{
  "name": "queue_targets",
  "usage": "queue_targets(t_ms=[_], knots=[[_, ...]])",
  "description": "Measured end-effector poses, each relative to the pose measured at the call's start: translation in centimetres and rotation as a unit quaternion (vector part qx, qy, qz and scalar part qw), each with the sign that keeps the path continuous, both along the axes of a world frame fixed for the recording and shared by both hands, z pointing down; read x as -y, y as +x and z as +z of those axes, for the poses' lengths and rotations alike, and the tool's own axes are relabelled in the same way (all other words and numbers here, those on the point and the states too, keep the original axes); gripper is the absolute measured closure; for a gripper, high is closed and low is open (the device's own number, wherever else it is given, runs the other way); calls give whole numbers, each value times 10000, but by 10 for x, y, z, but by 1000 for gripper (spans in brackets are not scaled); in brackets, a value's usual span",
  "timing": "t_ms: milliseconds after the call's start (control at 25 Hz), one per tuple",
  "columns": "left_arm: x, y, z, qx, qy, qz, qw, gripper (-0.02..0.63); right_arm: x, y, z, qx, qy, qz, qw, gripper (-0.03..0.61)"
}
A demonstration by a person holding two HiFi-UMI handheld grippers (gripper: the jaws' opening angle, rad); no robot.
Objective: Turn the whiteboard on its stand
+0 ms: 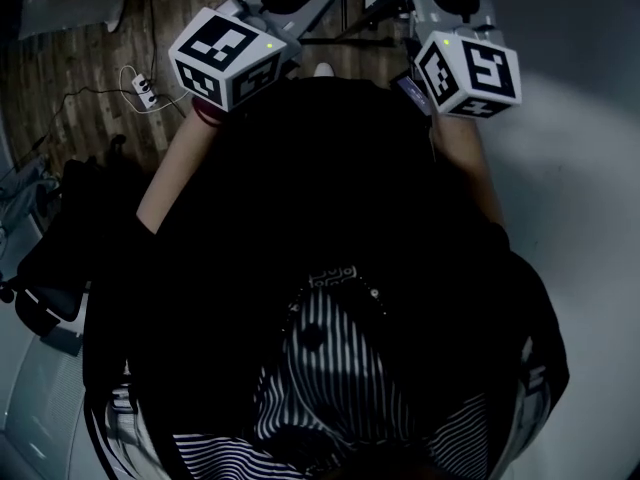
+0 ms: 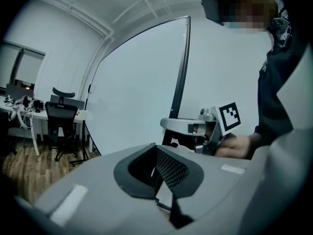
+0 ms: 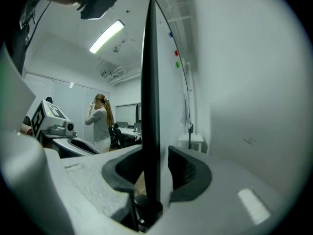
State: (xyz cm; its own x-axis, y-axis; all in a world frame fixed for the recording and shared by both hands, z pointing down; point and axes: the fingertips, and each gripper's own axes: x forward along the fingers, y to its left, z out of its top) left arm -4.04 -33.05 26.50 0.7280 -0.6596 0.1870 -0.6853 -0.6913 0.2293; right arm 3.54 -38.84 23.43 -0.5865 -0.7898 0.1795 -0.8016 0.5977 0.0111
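The right gripper (image 3: 157,156) is spread wide, with the board (image 3: 149,77) edge standing between its jaws, running up to 12 o'clock. The left gripper (image 2: 156,153) is pressed together, empty. With no pinch on it, the board could swing or slip free. One board, two grippers.

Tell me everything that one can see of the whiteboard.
The whiteboard is a large upright panel with a plain white face and a thin dark frame. Small red, green and blue dots, perhaps magnets, sit high on one face. Its dark side edge stands between the open jaws of the right gripper, with a gap showing beside it.
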Motion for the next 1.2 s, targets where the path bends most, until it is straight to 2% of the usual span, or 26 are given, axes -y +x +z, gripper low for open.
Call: queue_targets(t_ms=[80,200,240,440,760,920,1000,1080,1200], knots=[[-11,1,-5,-54,37,40,10000,626,-27,9,-16,152,330,-43,9993,446],[-11,3,-14,-262,142,-8,9996,624,-55,26,-16,509,492,-125,9974,523],[-9,5,-18,-296,218,0,9993,624,-63,32,-14,520,518,-178,9971,572],[-8,14,-40,-429,610,34,9972,624,-91,20,-17,95,500,-707,9962,577],[-33,-21,-45,-545,777,-915,9913,626,-110,-41,-6,254,216,-1656,9856,577],[-65,-57,-18,-367,743,-1468,9857,626,-123,-72,26,567,110,-2113,9757,577],[-78,-71,5,-245,711,-1629,9838,626,-131,-86,44,600,102,-2205,9735,577],[-93,-86,34,-144,503,-1773,9828,626,-143,-102,64,594,20,-2278,9719,577],[-126,-107,61,-157,401,-1911,9806,626,-171,-125,93,585,-183,-2462,9673,577]])
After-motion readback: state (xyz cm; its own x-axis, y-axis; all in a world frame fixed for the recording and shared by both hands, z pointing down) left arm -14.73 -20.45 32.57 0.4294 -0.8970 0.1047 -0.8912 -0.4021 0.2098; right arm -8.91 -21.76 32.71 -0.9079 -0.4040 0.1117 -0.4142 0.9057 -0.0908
